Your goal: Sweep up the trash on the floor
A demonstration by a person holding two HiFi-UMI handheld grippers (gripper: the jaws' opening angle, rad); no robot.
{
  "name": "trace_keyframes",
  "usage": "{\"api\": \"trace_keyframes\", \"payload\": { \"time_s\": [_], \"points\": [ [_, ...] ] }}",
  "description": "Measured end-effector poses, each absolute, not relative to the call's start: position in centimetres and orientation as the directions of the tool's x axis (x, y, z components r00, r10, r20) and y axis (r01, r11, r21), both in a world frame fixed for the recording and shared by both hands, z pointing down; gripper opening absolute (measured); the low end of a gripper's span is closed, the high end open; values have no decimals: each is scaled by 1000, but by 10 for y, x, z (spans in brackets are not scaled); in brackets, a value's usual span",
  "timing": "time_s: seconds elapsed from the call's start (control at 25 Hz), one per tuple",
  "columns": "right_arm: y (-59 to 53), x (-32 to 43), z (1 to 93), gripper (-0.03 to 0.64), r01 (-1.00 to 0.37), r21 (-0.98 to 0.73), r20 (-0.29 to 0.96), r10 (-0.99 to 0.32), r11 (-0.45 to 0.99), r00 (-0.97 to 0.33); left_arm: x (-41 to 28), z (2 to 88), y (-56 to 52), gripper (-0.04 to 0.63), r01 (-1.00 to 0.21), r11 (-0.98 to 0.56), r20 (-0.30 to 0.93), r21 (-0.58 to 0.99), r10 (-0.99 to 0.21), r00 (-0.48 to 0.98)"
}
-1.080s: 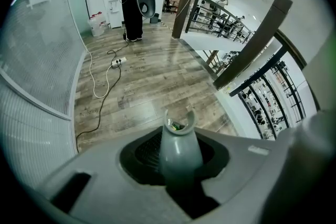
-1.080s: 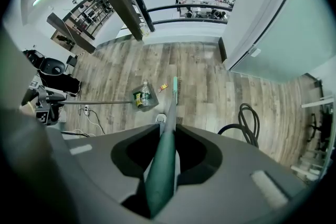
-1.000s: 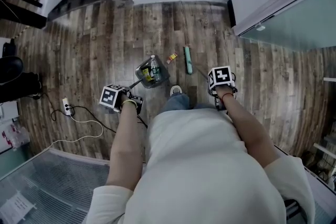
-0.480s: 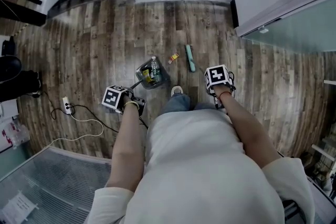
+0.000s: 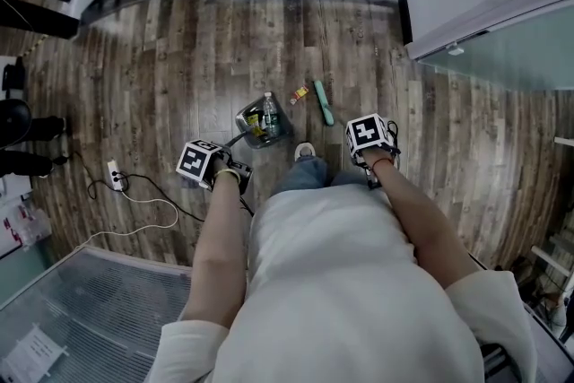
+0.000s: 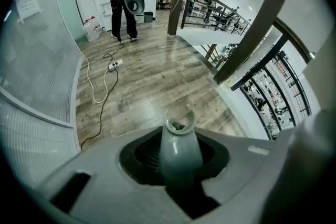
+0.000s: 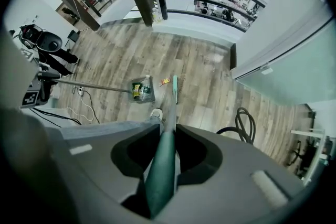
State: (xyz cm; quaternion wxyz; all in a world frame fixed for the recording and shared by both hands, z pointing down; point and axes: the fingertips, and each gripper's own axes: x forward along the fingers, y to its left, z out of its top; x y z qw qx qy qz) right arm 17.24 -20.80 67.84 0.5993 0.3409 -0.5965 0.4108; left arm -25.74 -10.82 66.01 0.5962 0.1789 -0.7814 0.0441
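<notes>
The wooden floor (image 5: 179, 58) fills the frame, and a person stands at its centre holding two grippers, one tool in each. The left gripper (image 5: 215, 168), left of centre, is clamped on the grey handle (image 6: 178, 149) of a single long-handled dustpan (image 5: 260, 123), whose pan sits on the boards just above the person's shoe, mouth apparently turned toward the rubbish. The right gripper (image 5: 370, 139), right of centre, is closed round the green handle (image 7: 164, 165) of the one broom, its head (image 5: 323, 103) down on the floor just right of the pan, seemingly placed to push things leftward into it. One plastic bottle (image 5: 270, 116) already lies in the pan with some yellowish scraps. One small orange-and-yellow wrapper (image 5: 300, 93) is loose, lying between the pan and the broom head: I'd guess that goes next.
</notes>
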Motion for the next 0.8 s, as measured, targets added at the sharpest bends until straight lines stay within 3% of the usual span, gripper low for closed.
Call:
{"api": "trace_keyframes", "payload": {
  "time_s": [0.8],
  "points": [
    [-191, 137, 682, 96, -843, -94, 994, 103, 529, -46, -267, 665, -131, 109, -314, 935, 950, 168, -239, -203]
  ]
}}
